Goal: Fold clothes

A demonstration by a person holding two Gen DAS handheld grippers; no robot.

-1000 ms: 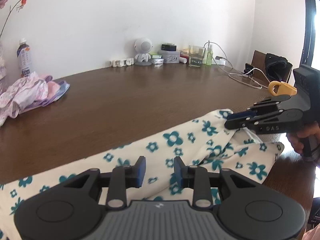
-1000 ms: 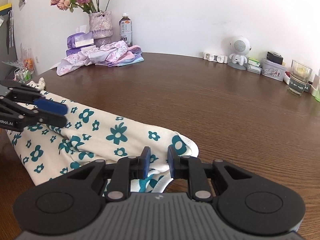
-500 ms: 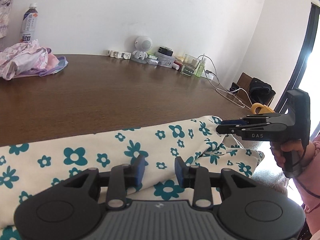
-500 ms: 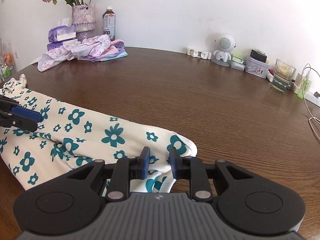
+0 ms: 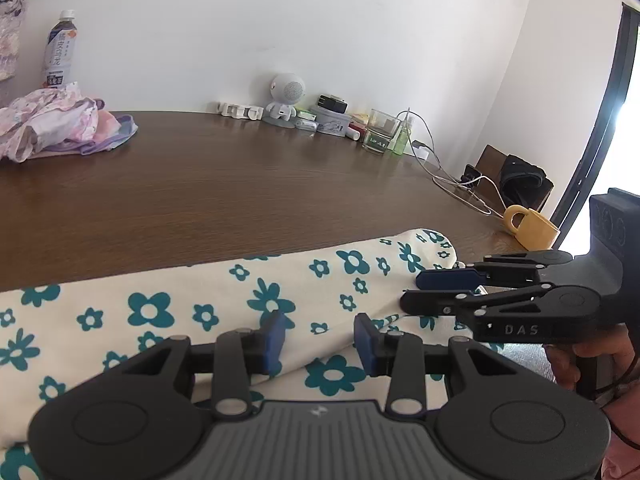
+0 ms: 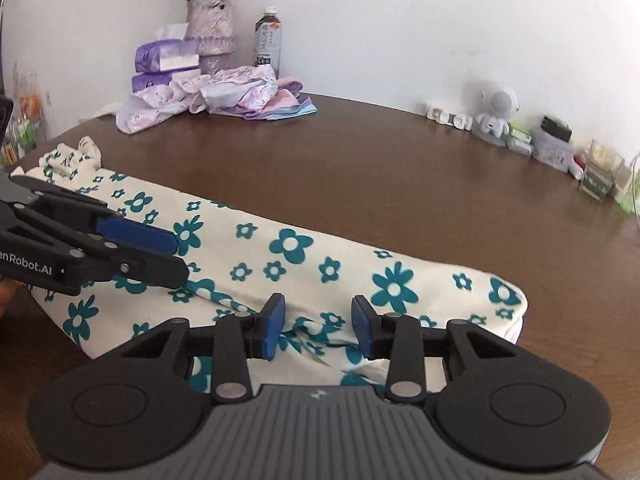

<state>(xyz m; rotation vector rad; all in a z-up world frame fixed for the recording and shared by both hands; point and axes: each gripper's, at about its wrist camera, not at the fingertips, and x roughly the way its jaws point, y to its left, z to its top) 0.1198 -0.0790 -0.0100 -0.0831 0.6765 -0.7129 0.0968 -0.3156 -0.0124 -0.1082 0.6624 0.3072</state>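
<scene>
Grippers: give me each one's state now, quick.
Left gripper: open, holding nothing, fingers over the floral garment.
Right gripper: open, holding nothing, fingers over the same garment.

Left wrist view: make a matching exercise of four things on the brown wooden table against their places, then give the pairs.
Things:
1. cream garment with teal flowers
2. yellow mug
3. pink and lilac clothes pile
4. white round-headed robot figure

Places:
A. far left, near the bottle
B. back edge by the wall
C. right edge, lying tipped
D. near edge, under both grippers

Pairs: 1-D, 2-C, 3-A, 4-B
</scene>
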